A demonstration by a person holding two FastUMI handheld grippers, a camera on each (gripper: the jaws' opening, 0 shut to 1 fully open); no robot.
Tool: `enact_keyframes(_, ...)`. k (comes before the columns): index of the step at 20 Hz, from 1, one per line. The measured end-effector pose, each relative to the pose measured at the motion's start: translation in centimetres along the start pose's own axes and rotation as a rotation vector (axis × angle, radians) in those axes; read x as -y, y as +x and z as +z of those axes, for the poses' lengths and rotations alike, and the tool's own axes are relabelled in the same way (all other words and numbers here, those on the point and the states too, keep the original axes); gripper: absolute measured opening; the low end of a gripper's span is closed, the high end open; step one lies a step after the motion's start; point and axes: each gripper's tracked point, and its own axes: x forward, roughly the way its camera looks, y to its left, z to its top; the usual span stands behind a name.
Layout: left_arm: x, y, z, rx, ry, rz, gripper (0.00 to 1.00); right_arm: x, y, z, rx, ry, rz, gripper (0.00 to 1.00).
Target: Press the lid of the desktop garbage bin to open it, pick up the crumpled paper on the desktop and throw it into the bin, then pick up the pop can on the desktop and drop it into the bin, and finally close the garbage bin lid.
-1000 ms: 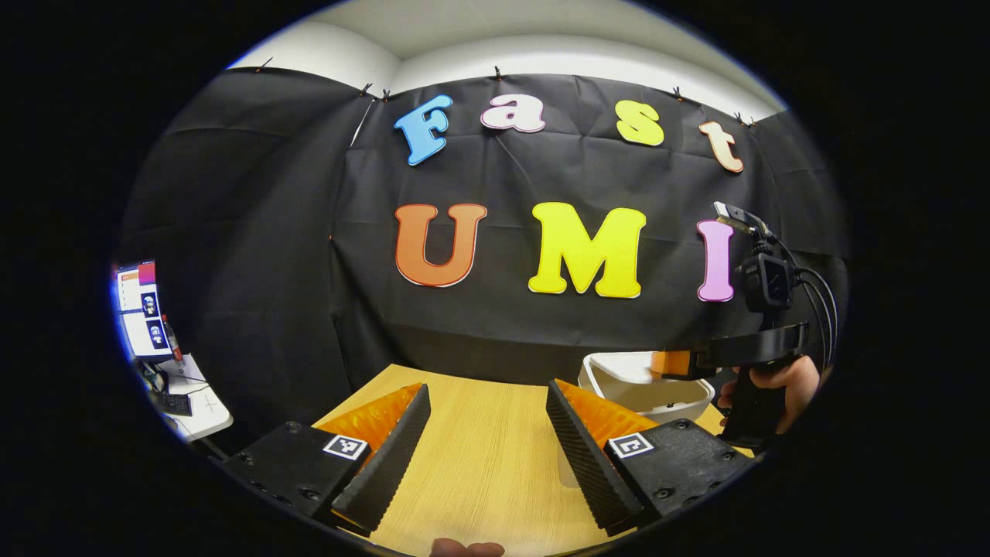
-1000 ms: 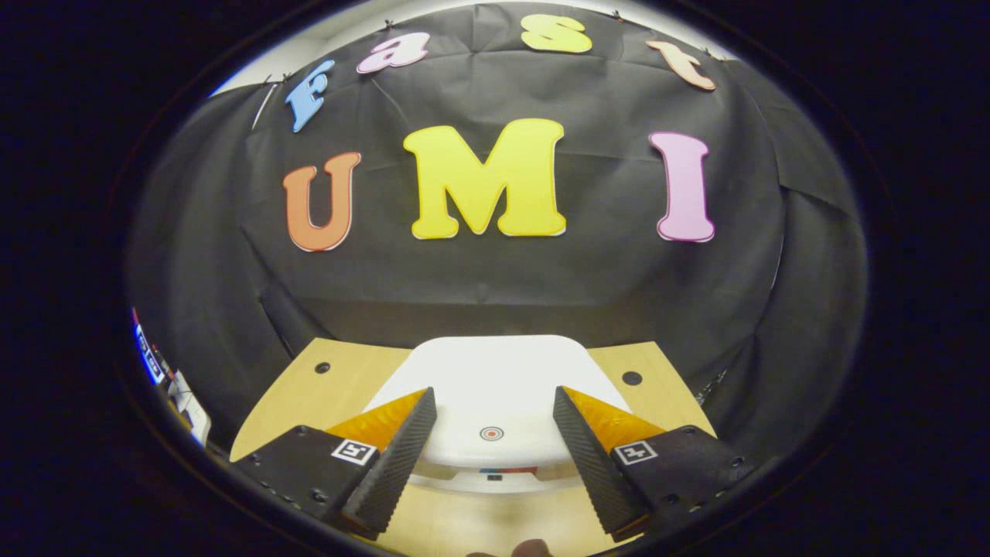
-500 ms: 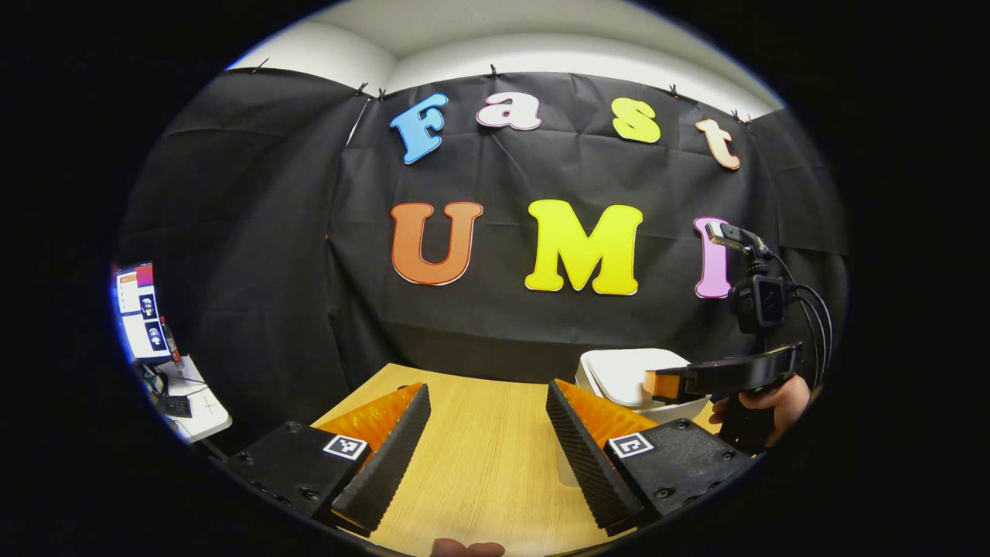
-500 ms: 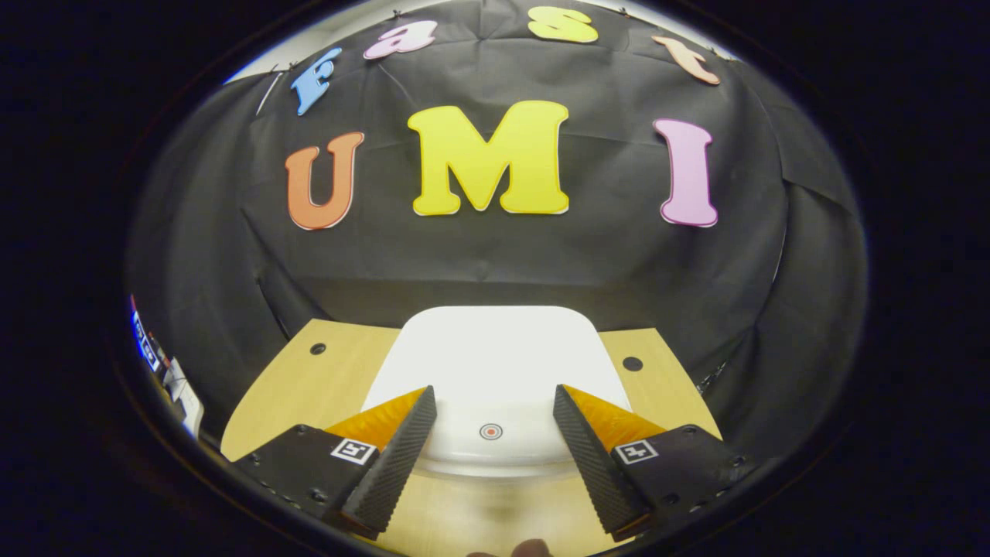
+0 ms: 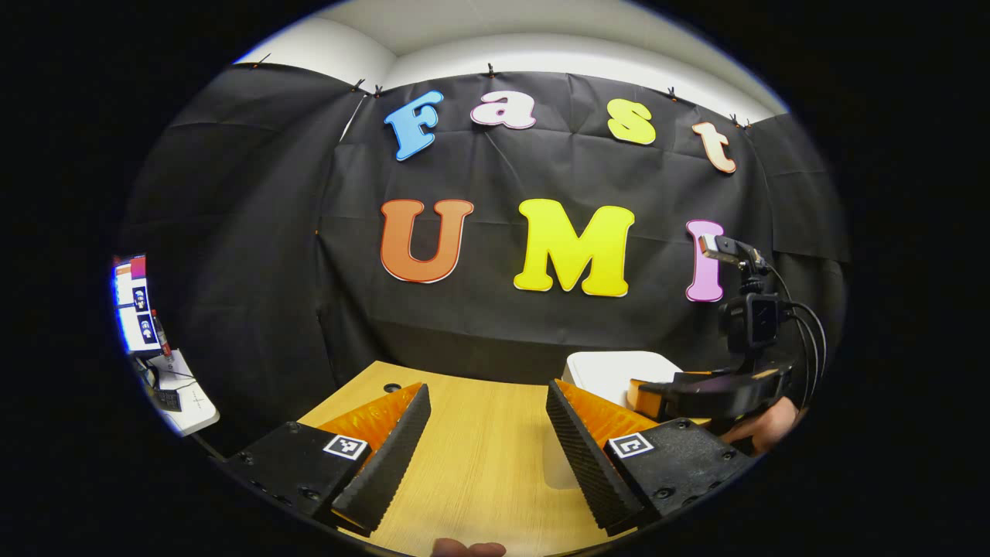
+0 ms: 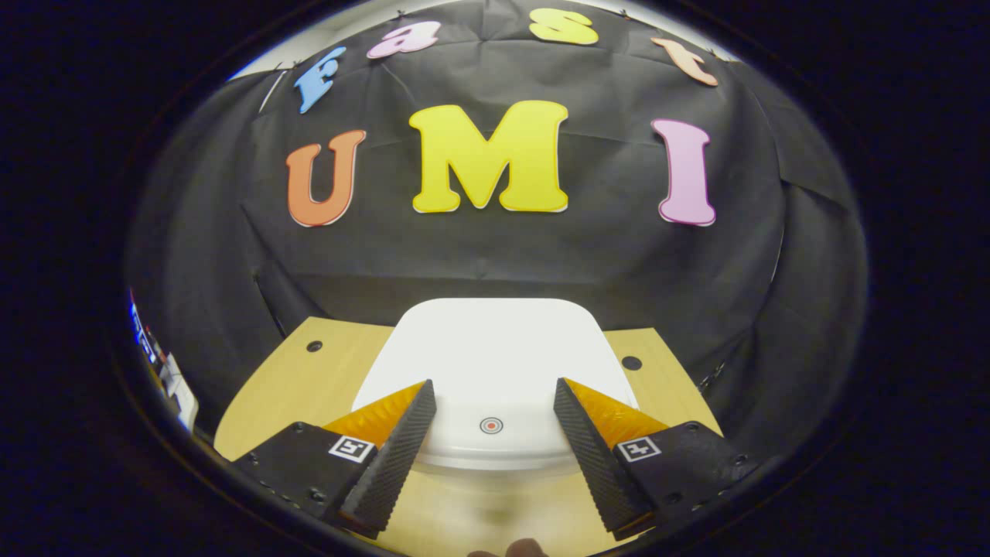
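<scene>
The white garbage bin (image 5: 611,370) stands at the back right of the wooden table (image 5: 479,456). In the right gripper view its lid (image 6: 491,348) lies flat and looks shut, with a small red ring mark (image 6: 490,425) near its front edge. My right gripper (image 6: 493,387) is open, its fingers low over the lid on either side of that mark. Seen from the left gripper view, the right gripper (image 5: 646,393) lies on top of the bin, held by a hand (image 5: 766,429). My left gripper (image 5: 487,422) hangs open over bare table with nothing between its fingers.
The black cloth wall stands close behind the bin. Small round holes (image 6: 314,346) (image 6: 631,362) mark the table's back corners. Far left, beyond the table, there is a lit screen (image 5: 131,302) over a white side desk (image 5: 182,398).
The right gripper has come down onto the bin. The lid, slightly raised with a gap under its front edge one second ago, now lies flat. The left gripper has barely moved.
</scene>
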Motion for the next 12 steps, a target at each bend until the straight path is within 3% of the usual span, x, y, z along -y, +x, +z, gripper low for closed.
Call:
enact_keyframes(4, 3.9, 1.4, 1.7, 0.002, -0.027, -0.11, 0.97, 0.1, 0.0, -0.6, -0.001, 0.046, 0.029, 1.0)
enact_keyframes(7, 6.3, 3.0, 4.5, 0.061, 0.018, -0.168, 1.0, 0.0, 0.2, -0.4, 0.043, 0.047, 0.025, 0.99)
enact_keyframes(12, 7.6, 5.2, 5.6, 0.085, 0.081, -0.175, 0.97, -0.2, -0.1, 0.2, 0.07, 0.075, 0.029, 0.96)
